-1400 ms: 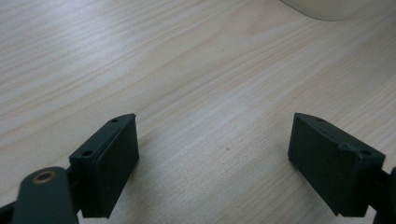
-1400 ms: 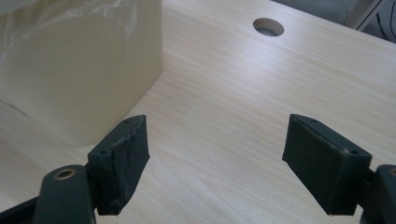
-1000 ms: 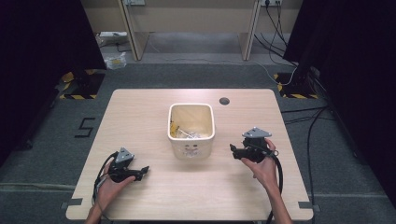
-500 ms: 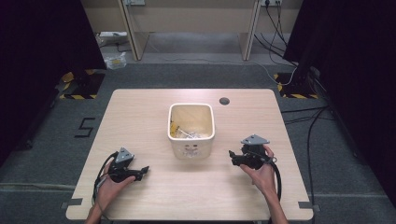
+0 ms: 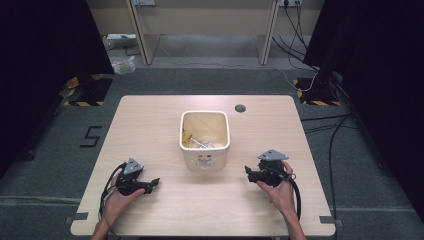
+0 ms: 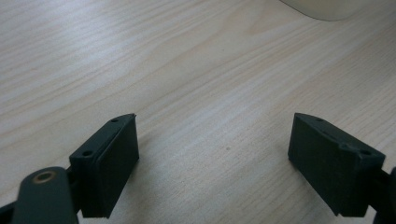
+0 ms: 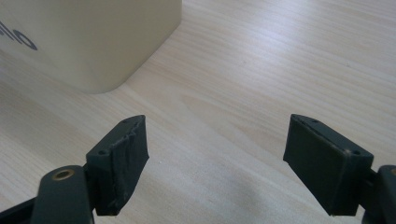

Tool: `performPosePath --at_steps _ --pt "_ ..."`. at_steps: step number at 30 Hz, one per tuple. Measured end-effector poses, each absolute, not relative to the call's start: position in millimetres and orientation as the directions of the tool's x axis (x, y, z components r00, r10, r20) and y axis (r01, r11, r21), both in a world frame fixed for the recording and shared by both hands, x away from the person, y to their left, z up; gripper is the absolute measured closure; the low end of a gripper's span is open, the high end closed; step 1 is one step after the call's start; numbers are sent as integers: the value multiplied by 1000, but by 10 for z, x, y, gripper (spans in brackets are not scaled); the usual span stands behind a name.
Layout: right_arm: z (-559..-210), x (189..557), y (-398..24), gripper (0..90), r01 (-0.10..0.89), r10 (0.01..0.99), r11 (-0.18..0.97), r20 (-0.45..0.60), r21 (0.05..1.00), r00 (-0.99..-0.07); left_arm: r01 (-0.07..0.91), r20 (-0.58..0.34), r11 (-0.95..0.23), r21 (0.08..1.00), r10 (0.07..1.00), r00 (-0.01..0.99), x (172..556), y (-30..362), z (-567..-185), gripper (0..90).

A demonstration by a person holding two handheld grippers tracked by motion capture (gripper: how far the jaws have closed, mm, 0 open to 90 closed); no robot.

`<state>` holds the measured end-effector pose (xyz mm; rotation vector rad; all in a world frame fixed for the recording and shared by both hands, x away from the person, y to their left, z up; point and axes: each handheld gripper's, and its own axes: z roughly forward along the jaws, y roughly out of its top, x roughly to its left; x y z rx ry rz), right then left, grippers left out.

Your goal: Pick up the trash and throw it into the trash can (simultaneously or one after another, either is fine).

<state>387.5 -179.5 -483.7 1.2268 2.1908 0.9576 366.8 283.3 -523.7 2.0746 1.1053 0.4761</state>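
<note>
Right tool (image 5: 251, 173) jaws apart, empty; left tool (image 5: 151, 184) likewise. Cream bin (image 5: 205, 146) sits between my tools, nearer right one. My worry: careless reach clips bin wall, shoves it across tabletop (image 5: 150, 130).

Overhead light is evenly brightening the table (image 5: 150, 130); surroundings are falling dark. Soft shadows are pooling beneath the jaws; near edges are blurring slightly.
</note>
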Motion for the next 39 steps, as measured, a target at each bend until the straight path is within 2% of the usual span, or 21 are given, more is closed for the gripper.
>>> performPosePath --at_steps 20,30,39 --pt "-4954 3696 -1783 192 551 861 375 -60 746 -505 557 -13 -368 744 826 563 3667 2833 -5237 153" --pt "-4989 3630 -1682 168 560 856 422 -111 713 -504 555 -13 -367 746 826 563 3667 2832 -5239 154" --pt "-5143 3554 -1716 163 585 869 381 -62 716 -490 555 -12 -366 747 827 562 3667 2832 -5239 154"
